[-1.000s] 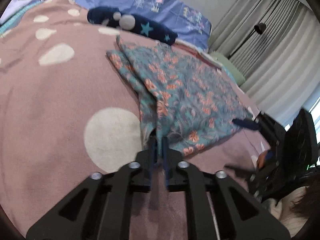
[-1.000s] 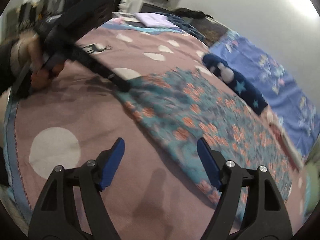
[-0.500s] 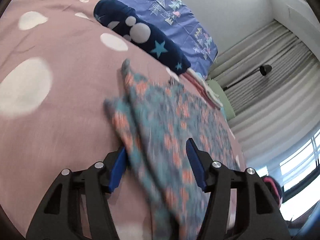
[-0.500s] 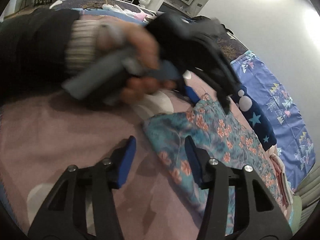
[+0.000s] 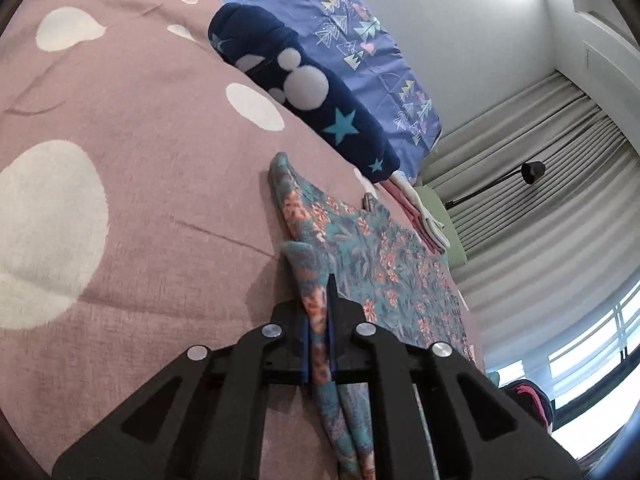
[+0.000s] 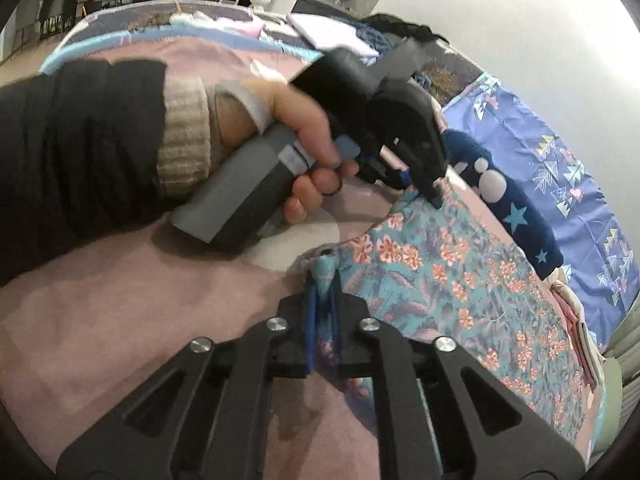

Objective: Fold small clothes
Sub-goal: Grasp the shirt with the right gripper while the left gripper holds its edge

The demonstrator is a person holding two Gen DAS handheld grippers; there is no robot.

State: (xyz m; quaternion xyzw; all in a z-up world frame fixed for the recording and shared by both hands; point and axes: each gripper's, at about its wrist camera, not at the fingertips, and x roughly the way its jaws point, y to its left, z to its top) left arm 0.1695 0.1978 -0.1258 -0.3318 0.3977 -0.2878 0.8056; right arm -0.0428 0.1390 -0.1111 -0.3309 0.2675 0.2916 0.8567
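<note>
While both tongs pinch the near edge of the floral garment, you are at the grasp that sets up a fold.

Your left gripper is clamped on a bunched fold of that cloth, and your right gripper is closed on another bunched bit of its edge, just near your left hand. The garment lies spread on the pink spotted blanket, reaching far and right toward the navy star-print pillow. Next, judging from this, you need to lift both pinches together and carry them over to the far edge, keeping them level so the cloth lands without twisting.
</note>
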